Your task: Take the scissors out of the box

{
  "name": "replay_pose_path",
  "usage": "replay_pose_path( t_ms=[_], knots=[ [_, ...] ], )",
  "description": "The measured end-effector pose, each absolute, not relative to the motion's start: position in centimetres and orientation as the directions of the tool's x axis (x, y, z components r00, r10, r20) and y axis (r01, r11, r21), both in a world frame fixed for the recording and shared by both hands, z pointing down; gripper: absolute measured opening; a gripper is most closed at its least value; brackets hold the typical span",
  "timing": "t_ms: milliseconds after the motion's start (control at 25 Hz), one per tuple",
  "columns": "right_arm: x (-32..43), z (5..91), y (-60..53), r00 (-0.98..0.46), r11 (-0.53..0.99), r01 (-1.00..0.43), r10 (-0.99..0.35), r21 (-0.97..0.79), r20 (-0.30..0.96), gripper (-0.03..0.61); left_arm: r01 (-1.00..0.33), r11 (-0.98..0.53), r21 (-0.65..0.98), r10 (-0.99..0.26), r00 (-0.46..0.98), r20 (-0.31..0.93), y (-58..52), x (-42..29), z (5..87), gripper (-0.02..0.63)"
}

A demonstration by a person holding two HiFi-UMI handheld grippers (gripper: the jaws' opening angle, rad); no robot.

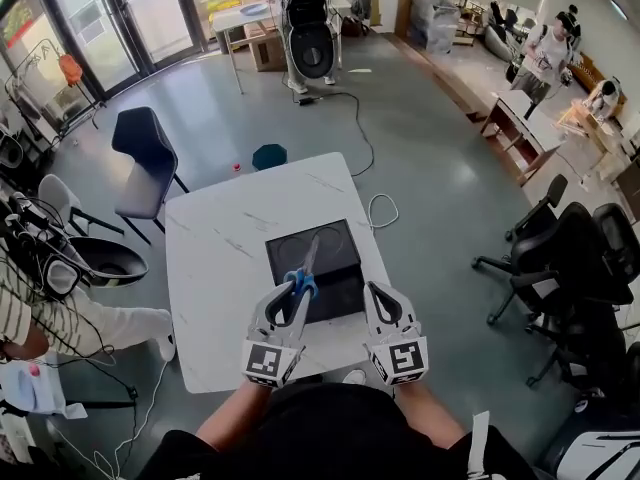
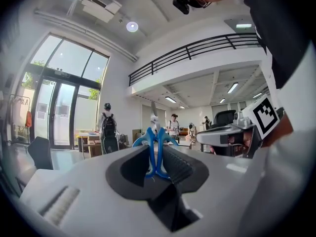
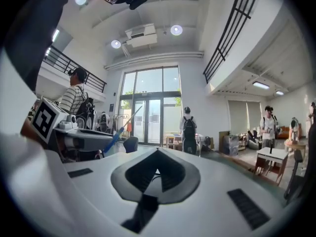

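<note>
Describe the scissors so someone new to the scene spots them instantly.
On the white rectangular table sits a black square box. Above its near side, the left gripper clamps the blue-handled scissors by their loops, metal blades pointing away over the box. Nothing else nearby is blue with blades; the right gripper beside them is empty.

A white table (image 1: 215,258) stands on a glossy grey floor (image 1: 430,188), a dark chair (image 1: 145,158) beside it and black office chairs (image 1: 570,258) well apart. Tall glass doors (image 1: 100,18) admit daylight; what seems a railed balcony (image 2: 197,48) runs below round ceiling lights (image 2: 132,26).
</note>
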State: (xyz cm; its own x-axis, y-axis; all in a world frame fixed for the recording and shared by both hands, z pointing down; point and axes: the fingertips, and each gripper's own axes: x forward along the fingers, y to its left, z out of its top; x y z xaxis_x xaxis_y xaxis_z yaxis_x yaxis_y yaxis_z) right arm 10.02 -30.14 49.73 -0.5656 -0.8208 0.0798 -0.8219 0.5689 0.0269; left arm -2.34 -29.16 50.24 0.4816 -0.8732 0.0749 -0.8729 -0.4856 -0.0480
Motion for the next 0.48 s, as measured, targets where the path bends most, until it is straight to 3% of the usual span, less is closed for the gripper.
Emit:
replay_pose_path(
  t_ms=[480],
  knots=[
    [9.6, 47.0, -30.3, -0.547, 0.543, -0.816, -0.836, 0.200, 0.038, 0.008, -0.905, -0.425, -0.004, -0.905, 0.425, 0.008, -29.0, -3.4, 48.6, 0.094]
  ],
)
